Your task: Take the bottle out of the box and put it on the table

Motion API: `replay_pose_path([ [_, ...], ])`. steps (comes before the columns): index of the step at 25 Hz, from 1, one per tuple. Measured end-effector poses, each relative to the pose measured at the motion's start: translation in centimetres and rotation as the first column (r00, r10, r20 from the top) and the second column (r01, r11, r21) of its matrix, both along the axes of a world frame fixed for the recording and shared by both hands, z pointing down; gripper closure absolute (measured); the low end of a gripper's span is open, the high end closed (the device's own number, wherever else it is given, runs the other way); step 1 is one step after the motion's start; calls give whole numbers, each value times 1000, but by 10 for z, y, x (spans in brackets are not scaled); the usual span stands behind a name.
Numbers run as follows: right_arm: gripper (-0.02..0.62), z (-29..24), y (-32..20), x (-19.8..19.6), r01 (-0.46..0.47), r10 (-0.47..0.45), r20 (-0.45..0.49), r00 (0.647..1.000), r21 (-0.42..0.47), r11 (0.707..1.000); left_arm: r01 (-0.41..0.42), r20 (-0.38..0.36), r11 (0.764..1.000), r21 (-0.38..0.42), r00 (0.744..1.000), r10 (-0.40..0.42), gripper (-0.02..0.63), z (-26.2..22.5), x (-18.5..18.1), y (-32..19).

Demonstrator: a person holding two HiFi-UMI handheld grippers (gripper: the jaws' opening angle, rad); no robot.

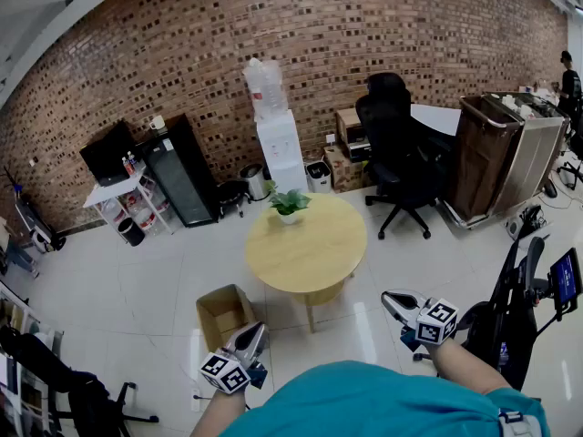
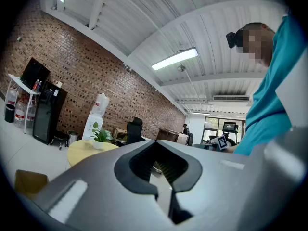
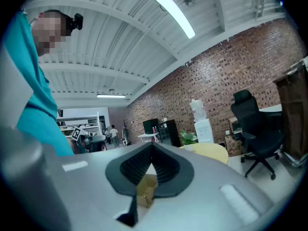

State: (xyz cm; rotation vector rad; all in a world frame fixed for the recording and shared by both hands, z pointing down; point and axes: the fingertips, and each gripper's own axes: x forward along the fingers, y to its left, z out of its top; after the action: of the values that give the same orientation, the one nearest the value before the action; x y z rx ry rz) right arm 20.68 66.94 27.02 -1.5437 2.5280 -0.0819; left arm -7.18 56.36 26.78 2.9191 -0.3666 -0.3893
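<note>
Jaws of the left gripper (image 1: 255, 333) and right gripper (image 1: 392, 300) are closed on nothing. The open cardboard box (image 1: 223, 315) stands on the floor beside the round surface (image 1: 314, 248). The bottle is hidden, presumably inside; probably light and slippery, best gripped mid-body.

The table (image 1: 305, 244) looks like pale wood, smooth and matt. Just beside the table, the box (image 1: 223, 315) is plain brown cardboard, dull. The floor (image 1: 137, 280) around the table is glossy white tile, and the wall (image 1: 182, 44) behind the table is rough red brick.
</note>
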Motion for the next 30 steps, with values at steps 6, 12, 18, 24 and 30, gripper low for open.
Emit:
replay_pose_path([
  [6,594,10,-5,18,34,-34,-6,999,-12,999,24,13,1000,-17,1000,-24,601,10,26,5],
  [12,594,41,-17,37,73,-73,0,997,-39,997,68,53,997,-48,996,-66,601,42,43,3],
  [18,594,60,-40,37,96,-94,30,995,-86,992,85,82,994,-62,993,-80,601,45,36,-5],
  [24,594,92,-118,-39,120,-120,5,993,-99,988,137,44,987,-79,990,-134,601,93,-48,-80],
  [30,594,81,-240,-149,100,-98,22,995,-126,987,137,30,983,-125,990,-134,601,116,-164,-180],
])
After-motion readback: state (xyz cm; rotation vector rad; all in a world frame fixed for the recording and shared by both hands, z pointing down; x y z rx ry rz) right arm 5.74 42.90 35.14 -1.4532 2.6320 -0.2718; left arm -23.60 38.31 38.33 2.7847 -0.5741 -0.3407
